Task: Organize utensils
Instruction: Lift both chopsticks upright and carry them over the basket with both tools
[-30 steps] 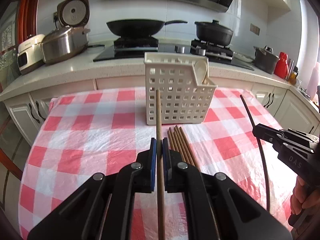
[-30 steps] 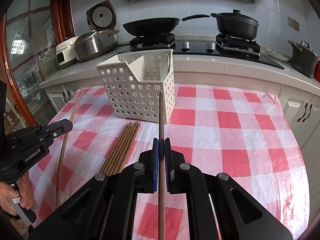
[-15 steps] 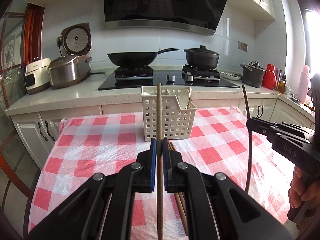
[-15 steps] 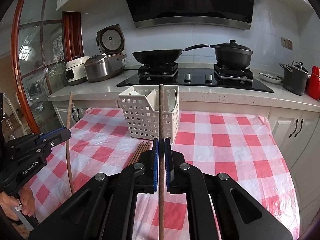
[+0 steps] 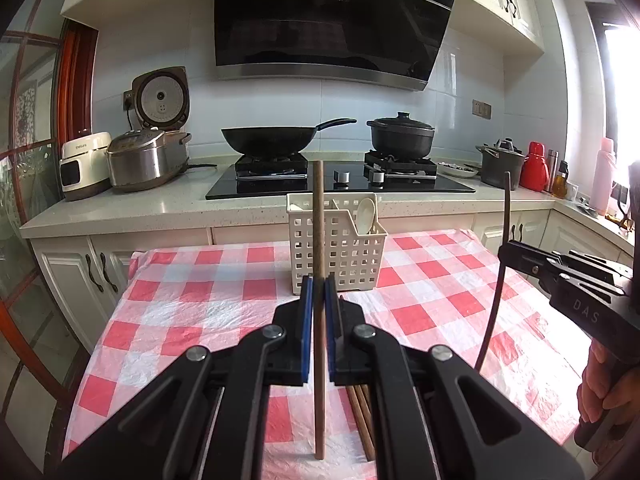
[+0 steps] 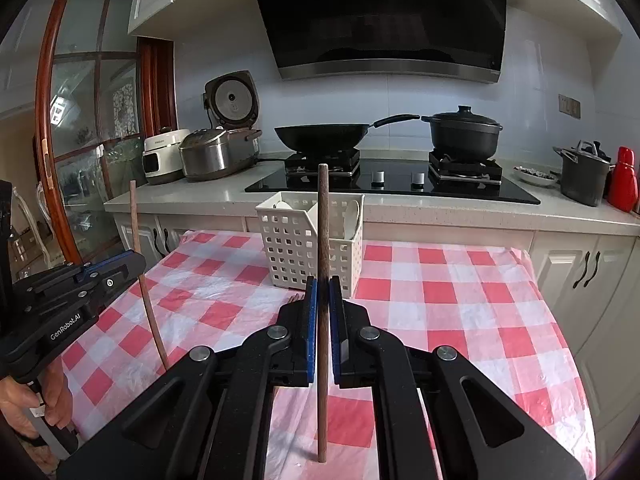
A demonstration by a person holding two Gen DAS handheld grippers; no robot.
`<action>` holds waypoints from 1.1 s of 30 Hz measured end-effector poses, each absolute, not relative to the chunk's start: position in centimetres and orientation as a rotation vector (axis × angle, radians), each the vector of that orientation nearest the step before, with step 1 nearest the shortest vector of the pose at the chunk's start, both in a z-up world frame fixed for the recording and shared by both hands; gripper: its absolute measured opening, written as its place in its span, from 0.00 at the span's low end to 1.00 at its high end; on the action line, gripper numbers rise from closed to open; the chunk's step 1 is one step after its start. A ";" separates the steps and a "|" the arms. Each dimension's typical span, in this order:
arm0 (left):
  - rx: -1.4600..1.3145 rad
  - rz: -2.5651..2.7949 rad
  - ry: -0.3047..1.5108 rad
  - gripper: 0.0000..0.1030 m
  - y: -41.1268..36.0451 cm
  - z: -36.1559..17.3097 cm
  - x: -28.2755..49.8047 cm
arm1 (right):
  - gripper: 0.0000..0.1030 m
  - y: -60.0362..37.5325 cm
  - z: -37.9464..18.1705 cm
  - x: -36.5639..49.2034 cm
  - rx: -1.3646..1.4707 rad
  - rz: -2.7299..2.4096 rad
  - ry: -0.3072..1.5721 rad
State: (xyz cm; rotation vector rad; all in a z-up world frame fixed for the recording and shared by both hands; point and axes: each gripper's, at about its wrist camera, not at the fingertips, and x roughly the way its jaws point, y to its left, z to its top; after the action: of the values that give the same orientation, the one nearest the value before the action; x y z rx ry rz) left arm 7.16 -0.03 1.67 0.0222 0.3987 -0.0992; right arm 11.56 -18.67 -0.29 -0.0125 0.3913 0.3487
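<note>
A home kitchen: far behind, a black glass gas hob [image 5: 340,180] carries a black wok [image 5: 268,140] and lidded black pot [image 5: 401,136], under a black extractor hood [image 5: 332,20], beside steel rice cookers [image 5: 148,160].

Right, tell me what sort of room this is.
A home kitchen, most likely. A wok and a lidded pot sit on a gas hob under a range hood, and a rice cooker stands on the counter.

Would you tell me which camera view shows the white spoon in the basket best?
The left wrist view: the white spoon stands clear in the basket's right compartment. In the right wrist view, the spoon is partly hidden behind the divider.
</note>
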 end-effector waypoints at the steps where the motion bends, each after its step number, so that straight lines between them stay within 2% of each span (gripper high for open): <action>1: 0.025 -0.099 0.396 0.06 -0.1 1.7 7.0 | 0.06 -18.7 -0.2 11.4 -0.013 0.348 0.387; 24: 0.027 -0.099 0.372 0.06 0.0 2.3 8.2 | 0.06 -17.8 -0.1 12.8 -0.014 0.359 0.366; 33: 0.034 -0.097 0.304 0.06 -0.5 5.4 12.0 | 0.06 -17.1 2.2 17.0 -0.005 0.361 0.326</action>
State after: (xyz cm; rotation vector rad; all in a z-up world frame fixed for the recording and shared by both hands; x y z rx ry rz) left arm 11.95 -0.55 5.44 0.0341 0.3040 -0.0971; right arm 17.04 -17.15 2.21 -0.0053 0.3263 0.3607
